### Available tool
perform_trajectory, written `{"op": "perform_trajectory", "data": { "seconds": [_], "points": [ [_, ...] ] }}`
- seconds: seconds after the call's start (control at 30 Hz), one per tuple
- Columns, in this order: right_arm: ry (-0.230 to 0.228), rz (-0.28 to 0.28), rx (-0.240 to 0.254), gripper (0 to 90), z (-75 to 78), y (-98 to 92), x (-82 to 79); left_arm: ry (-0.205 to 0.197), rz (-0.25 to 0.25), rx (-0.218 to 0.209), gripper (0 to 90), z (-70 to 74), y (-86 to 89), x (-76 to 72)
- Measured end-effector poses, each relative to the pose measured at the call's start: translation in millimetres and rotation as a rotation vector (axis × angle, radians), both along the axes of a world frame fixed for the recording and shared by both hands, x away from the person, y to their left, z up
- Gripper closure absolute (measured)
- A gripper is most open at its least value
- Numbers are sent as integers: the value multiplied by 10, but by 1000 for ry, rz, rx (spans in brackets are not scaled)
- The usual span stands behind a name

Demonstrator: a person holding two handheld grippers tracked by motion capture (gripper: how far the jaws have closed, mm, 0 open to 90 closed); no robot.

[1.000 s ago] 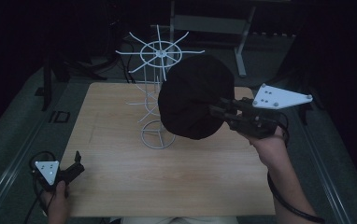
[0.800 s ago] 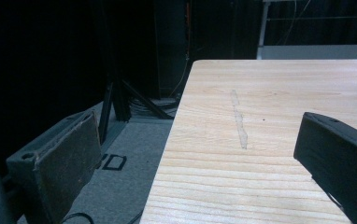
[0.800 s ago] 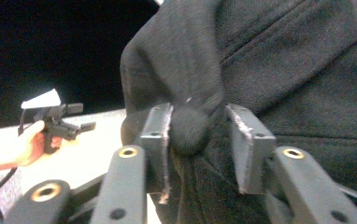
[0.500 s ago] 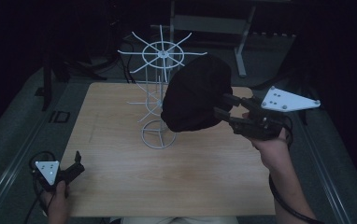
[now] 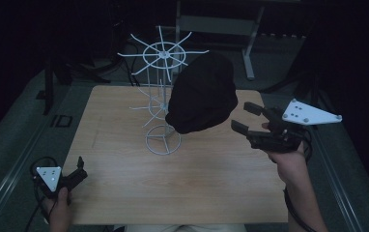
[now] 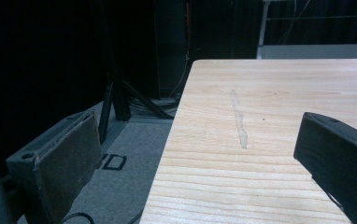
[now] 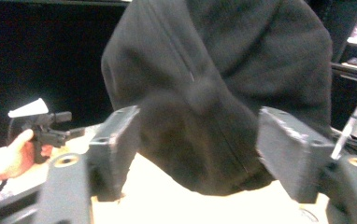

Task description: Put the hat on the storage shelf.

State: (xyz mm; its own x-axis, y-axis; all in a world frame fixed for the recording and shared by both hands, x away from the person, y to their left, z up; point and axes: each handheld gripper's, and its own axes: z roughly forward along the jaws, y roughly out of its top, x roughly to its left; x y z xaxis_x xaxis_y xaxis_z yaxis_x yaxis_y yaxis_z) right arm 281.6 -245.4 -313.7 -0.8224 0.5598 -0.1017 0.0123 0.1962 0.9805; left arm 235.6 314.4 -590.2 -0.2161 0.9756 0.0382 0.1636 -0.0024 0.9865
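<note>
A black cloth hat (image 5: 202,94) hangs from the right side of a white wire rack (image 5: 162,55) that stands on the wooden table (image 5: 124,193). My right gripper (image 5: 244,117) sits just right of the hat, a little apart from it. Its jaws have just been opening and nothing is between the pads. In the right gripper view the hat (image 7: 214,93) hangs in front of the spread jaws of that gripper (image 7: 197,149). My left gripper (image 5: 82,169) rests open at the table's front left corner and points over bare wood (image 6: 242,93).
The rack's round base (image 5: 163,140) stands near the table's middle. The left gripper in a hand (image 7: 41,123) appears far off in the right gripper view. Dark floor and a metal stand (image 5: 250,29) lie beyond the table's far edge.
The right gripper opened and let go of the hat, then drew back to the right and down. The hat now hangs on the rack. The left gripper stayed put.
</note>
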Motion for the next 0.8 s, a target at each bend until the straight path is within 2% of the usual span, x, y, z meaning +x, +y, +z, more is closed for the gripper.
{"op": "perform_trajectory", "data": {
  "seconds": [0.07, 0.13, 0.23, 0.3, 0.43, 0.5, 0.63, 0.73, 0.8],
  "points": [
    [-1, -31, 2, 196, -71, -64, -11, 1, 0, 0, 13, 0, 1, 1],
    [13, -39, -2, 140, -137, -119, -9, 1, 1, 1, 13, 0, -1, 1],
    [51, -42, 5, 114, -287, -209, 28, 0, 1, -1, 13, 0, -2, 3],
    [74, -58, -15, 109, -421, -241, 64, 2, 2, 0, 13, 0, -1, 2],
    [115, -97, -59, 109, -749, -294, 150, 0, 3, -2, 13, 0, 0, 2],
    [126, -135, -87, 109, -929, -319, 205, -1, 3, -3, 13, -1, -1, 2],
    [184, -189, -130, 110, -1324, -389, 333, -1, 3, -4, 13, 0, 0, 2],
    [214, -204, -126, 109, -1564, -457, 407, -2, 4, -4, 13, -1, -1, 2],
    [249, -202, -102, 110, -1731, -509, 456, -1, 4, -3, 13, 0, 0, 2]
  ]
}}
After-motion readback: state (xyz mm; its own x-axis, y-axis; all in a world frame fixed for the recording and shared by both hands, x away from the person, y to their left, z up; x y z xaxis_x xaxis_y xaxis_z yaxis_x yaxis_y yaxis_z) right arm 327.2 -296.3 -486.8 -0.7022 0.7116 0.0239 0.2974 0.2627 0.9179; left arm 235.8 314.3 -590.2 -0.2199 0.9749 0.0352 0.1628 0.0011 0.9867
